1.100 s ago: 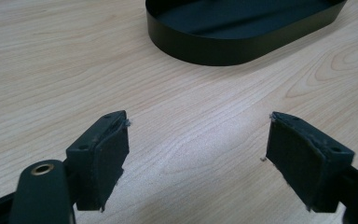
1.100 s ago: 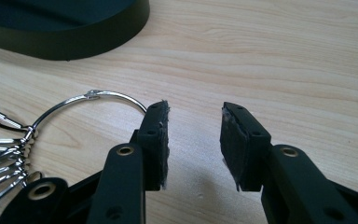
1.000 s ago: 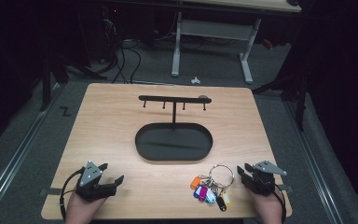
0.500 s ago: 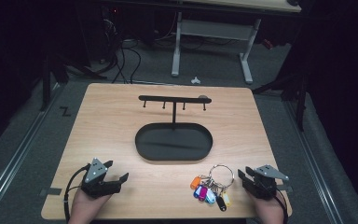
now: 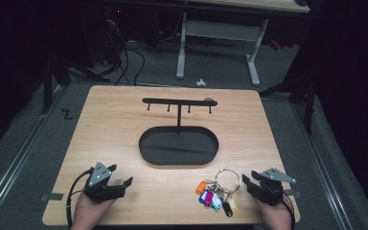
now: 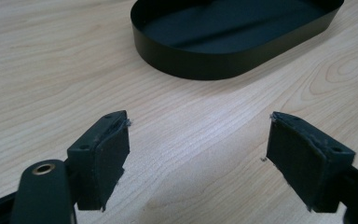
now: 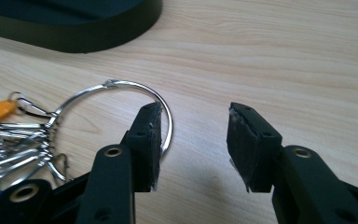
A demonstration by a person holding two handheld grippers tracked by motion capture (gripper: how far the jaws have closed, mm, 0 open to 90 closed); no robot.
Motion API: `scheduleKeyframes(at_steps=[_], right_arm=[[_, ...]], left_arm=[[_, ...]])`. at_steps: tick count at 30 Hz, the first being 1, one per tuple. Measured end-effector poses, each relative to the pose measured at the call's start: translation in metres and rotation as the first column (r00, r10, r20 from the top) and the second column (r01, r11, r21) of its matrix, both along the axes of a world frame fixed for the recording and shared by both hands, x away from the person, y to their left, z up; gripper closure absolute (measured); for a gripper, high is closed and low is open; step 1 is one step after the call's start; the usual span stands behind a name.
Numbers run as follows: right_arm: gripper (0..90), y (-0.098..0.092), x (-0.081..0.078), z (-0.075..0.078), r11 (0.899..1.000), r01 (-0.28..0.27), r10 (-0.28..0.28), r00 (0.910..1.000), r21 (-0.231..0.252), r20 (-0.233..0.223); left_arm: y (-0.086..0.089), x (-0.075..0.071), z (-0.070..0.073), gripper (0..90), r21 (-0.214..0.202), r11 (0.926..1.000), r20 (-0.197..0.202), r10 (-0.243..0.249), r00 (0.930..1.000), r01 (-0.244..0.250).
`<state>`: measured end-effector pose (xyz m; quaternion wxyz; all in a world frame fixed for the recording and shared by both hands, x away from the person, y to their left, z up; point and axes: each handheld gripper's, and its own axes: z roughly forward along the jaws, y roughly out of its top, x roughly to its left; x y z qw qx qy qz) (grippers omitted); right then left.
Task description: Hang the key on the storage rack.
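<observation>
Inspector: Keys first. Where does the bunch lie?

Recorder: The key ring (image 5: 226, 178) lies flat on the wooden table (image 5: 124, 129) near its front edge, right of centre, with the coloured tags (image 5: 214, 198) fanned out toward the person. It sits just in front of the black oval tray (image 5: 178, 146) and apart from it.

Inspector: Right gripper?

Recorder: The right gripper (image 5: 252, 179) rests low at the table's front right corner, just beside the ring. In the right gripper view its jaws stand partly spread and have just been opening. Nothing lies between the pads. The ring's wire (image 7: 121, 88) curves behind the left-hand jaw of that view; whether it touches the jaw I cannot tell.

Inspector: Left gripper?

Recorder: The left gripper (image 5: 125, 183) sits at the front left, well apart from the keys. Its jaws are spread wide over bare wood, holding nothing, and point toward the tray's near wall (image 6: 214, 65).

Inspector: Anything else on the table?

Recorder: A black hook rack (image 5: 179, 101) rises on a post from the back of the tray, upright, its crossbar level with short pegs hanging beneath.
</observation>
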<state>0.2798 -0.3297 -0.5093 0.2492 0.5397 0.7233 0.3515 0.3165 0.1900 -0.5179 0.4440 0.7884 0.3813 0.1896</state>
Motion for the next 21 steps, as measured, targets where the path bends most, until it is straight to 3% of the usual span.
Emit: scheduleKeyframes(at_steps=[6, 16, 21], right_arm=[[52.7, 0.004, 0.009, 0.007, 1.0, -0.026, 0.024, 0.9971, -0.015, -0.071], [44.4, 0.005, 0.014, 0.012, 0.997, -0.072, 0.066, 0.9883, -0.041, -0.138], [38.6, 0.01, 0.017, 0.021, 0.992, -0.111, 0.097, 0.9739, -0.062, -0.206]], left_arm=[[-0.002, 0.005, -0.003, 22.1, 0.002, 1.0, -0.019, 0.003, 0.9998, -0.003], [-0.002, 0.006, -0.003, 24.4, -0.006, 0.9999, -0.008, 0.014, 0.9999, -0.014], [-0.003, 0.007, -0.001, 25.1, -0.002, 1.0, -0.001, 0.006, 1.0, -0.006]])
